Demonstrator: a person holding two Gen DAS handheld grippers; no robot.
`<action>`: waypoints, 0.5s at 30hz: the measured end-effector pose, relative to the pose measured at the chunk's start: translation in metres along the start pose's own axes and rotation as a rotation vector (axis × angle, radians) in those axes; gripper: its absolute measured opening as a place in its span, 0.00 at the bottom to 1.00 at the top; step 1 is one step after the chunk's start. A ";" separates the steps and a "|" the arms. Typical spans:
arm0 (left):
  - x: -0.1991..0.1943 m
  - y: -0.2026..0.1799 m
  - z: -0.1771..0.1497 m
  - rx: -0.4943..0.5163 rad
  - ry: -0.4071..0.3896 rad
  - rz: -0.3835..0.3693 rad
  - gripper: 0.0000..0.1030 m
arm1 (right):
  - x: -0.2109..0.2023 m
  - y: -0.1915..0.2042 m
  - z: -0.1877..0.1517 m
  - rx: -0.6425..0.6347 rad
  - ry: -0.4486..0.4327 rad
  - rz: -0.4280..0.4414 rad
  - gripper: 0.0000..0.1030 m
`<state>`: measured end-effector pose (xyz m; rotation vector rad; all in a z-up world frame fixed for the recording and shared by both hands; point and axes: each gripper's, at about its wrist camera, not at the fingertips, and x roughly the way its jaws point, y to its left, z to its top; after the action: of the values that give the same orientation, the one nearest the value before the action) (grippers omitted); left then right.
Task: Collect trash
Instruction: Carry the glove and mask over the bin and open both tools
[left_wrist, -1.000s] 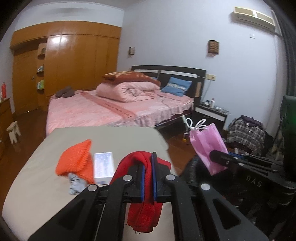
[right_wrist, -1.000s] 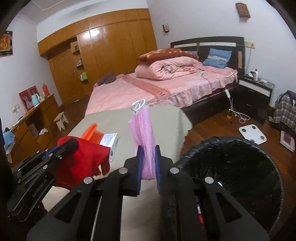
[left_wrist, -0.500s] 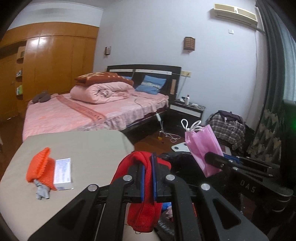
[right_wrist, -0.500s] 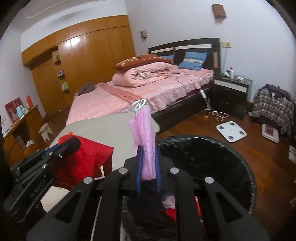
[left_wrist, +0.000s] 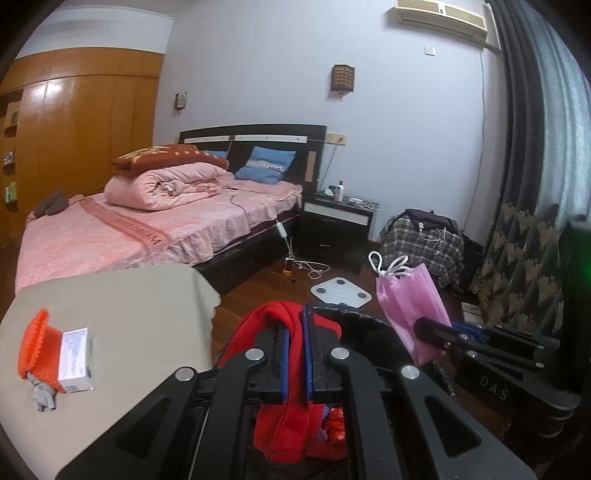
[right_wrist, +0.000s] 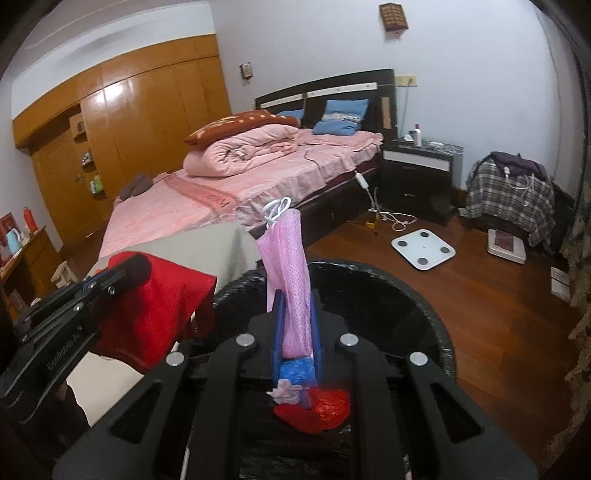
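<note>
My left gripper (left_wrist: 295, 325) is shut on a red fleece cloth (left_wrist: 286, 428), held over the black trash bin (right_wrist: 436, 325). It also shows at the left of the right wrist view (right_wrist: 147, 314). My right gripper (right_wrist: 294, 306) is shut on a pink face mask (right_wrist: 286, 258) with white ear loops, upright above the bin. The mask also shows in the left wrist view (left_wrist: 410, 302). Red, blue and pale scraps (right_wrist: 317, 402) lie inside the bin.
A beige-covered table (left_wrist: 122, 314) at left carries an orange knitted piece (left_wrist: 35, 343), a white box (left_wrist: 75, 360) and a grey scrap (left_wrist: 42, 393). Beyond are a pink bed (left_wrist: 155, 225), a nightstand (left_wrist: 338, 225), a white scale (left_wrist: 340, 290) on the wood floor and curtains (left_wrist: 524, 236).
Both grippers have swung right, off the table and over the bin, each keeping its item. The table items have slid to the left edge of the left wrist view.
</note>
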<state>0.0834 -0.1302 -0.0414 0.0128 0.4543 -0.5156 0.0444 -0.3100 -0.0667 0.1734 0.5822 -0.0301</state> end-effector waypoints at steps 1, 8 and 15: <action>0.003 -0.003 0.000 0.003 0.002 -0.004 0.06 | 0.000 -0.005 -0.002 0.007 -0.001 -0.013 0.15; 0.026 -0.014 -0.008 0.020 0.070 -0.036 0.27 | 0.001 -0.024 -0.011 0.034 0.008 -0.068 0.33; 0.036 -0.008 -0.039 0.024 0.174 -0.023 0.37 | 0.009 -0.027 -0.016 0.034 0.021 -0.071 0.44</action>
<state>0.0912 -0.1496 -0.0913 0.0763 0.6183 -0.5447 0.0410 -0.3336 -0.0887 0.1857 0.6091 -0.1072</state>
